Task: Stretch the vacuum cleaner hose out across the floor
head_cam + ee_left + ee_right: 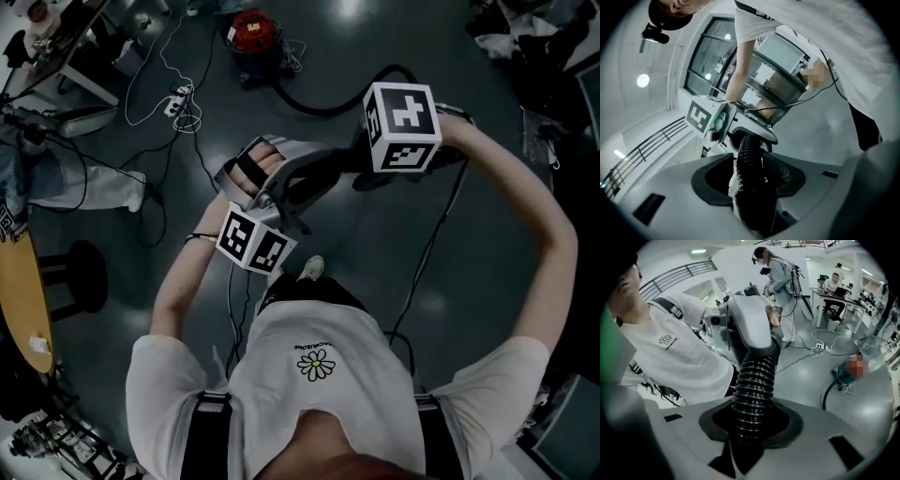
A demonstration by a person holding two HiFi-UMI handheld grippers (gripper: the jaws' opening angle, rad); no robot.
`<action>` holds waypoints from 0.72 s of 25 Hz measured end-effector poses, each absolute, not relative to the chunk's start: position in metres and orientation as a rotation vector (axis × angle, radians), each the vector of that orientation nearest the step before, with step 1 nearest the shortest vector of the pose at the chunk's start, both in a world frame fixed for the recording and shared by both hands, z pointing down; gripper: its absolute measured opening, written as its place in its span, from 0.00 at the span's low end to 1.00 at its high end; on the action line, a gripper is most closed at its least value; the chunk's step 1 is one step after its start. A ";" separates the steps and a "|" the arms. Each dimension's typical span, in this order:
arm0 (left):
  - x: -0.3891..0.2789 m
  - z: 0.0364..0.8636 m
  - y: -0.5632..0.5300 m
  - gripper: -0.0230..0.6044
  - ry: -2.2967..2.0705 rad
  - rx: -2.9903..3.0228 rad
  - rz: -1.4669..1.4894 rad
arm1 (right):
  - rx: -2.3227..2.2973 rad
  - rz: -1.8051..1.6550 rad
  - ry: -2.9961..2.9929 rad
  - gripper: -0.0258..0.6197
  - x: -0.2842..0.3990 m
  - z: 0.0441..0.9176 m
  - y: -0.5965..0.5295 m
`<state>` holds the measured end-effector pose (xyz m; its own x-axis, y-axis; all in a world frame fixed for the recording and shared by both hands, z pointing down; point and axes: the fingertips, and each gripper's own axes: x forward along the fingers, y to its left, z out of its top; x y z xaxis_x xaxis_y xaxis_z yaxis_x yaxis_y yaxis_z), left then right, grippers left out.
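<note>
Shirt (319, 403) of the person fills the bottom of the head view, with both arms raised out front over the floor (361, 253).

Left gripper (749, 187): jaws partly closed, clamped on the hose (749, 154).

Right gripper (751, 427), just beside it: jaws pinched tight on the same hose. A short ribbed span bridges the two grippers.

Past the right gripper the hose arcs back over the floor to the red vacuum (253, 33) at the top of the head view.

Judged progress: early. The held part is off the floor and gripped twice, but the grips sit close together. The run to the vacuum is a slack curve, not a line.

Left to do, likely: carry the held part away from the vacuum until the curve straightens, then lay it down.

Hose itself: black, corrugated, glossy ridges. It looks freely bendable, and no kink shows.
</note>
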<state>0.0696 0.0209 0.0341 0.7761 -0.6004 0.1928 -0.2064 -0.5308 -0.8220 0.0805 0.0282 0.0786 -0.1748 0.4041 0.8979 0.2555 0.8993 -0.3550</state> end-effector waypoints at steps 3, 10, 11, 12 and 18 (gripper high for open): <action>0.045 0.030 0.042 0.32 0.729 -2.125 -0.517 | -0.404 0.151 -1.770 0.27 0.085 0.086 0.037; -0.120 0.029 0.086 0.32 1.494 -2.811 -0.042 | 0.018 0.285 -1.899 0.27 0.080 0.109 0.066; -0.130 0.041 0.097 0.32 1.545 -2.912 0.047 | 0.085 0.306 -1.933 0.27 0.066 0.112 0.080; -0.134 0.054 0.109 0.32 1.579 -3.012 0.132 | 0.154 0.332 -1.961 0.27 0.053 0.116 0.094; -0.123 0.099 0.178 0.32 1.534 -3.512 0.436 | 0.669 0.665 -2.244 0.27 -0.004 0.110 0.165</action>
<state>-0.1230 0.1775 0.0994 0.6998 -0.7098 0.0803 -0.5615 -0.4771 0.6761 -0.0036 0.1653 0.1096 -0.6273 -0.2688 0.7309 -0.6235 0.7357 -0.2645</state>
